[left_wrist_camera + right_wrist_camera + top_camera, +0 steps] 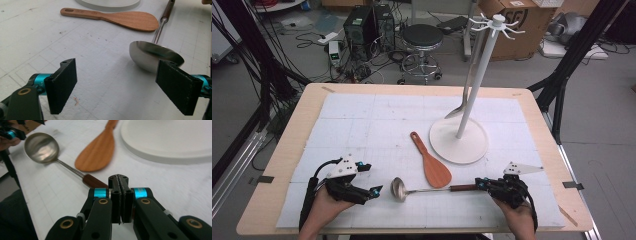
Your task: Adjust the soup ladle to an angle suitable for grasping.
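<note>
Beside the ladle (pixel 399 189) lies a wooden spatula (pixel 430 161), near the rack's base (pixel 458 140). My right gripper (pixel 482 184), jaws clenched together, sits at the ladle's handle; my left gripper (pixel 371 179) rests released by its bowl.

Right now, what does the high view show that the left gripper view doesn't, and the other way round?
High view: the white rack's pole with its hooks, a metal spoon hanging on it, the right gripper by the handle end of the ladle, and both hands. Left gripper view: the left gripper close up, jaws open, the ladle's bowl just beyond one pad. Shared: the ladle, the wooden spatula and the rack's round base.
</note>
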Tool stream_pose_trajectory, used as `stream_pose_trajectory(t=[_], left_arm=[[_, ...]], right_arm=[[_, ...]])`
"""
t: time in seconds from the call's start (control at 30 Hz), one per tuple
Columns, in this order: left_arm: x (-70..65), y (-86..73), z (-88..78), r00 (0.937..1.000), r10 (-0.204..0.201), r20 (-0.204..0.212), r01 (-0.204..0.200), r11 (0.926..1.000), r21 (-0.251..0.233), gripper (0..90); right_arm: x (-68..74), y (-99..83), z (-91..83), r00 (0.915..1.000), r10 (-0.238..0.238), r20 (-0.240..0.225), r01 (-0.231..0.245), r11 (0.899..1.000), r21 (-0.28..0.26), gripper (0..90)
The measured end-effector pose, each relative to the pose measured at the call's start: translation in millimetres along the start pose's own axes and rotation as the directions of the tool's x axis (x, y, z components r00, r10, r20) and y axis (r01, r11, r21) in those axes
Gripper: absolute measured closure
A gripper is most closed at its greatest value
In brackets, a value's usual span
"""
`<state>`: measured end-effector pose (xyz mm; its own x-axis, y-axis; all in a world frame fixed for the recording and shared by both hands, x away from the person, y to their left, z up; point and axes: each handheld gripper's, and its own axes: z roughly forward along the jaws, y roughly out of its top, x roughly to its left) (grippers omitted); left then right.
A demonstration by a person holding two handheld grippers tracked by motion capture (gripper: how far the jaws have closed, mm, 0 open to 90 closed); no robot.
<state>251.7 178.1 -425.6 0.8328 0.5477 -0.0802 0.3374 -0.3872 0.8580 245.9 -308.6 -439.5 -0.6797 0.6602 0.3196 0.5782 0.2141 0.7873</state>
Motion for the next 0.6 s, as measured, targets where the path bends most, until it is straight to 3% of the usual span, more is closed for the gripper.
stream_pose_trajectory(t=[0.3,0.6], left_arm=[[-0.7,0.9,-0.8,1.0000,0.000,0.001,0.000,1.0000,-0.003,17.9],[-1.7,3.4,-3.3,1.0000,0.003,0.000,-0.003,0.9999,-0.015,17.9]], right_arm=[[-13.9,-12.4,-11.5,0.9976,0.027,0.064,-0.027,1.000,0.002,89.3],[-11.9,-12.0,-5.3,0.9964,0.025,0.081,-0.026,1.000,0.007,89.5]])
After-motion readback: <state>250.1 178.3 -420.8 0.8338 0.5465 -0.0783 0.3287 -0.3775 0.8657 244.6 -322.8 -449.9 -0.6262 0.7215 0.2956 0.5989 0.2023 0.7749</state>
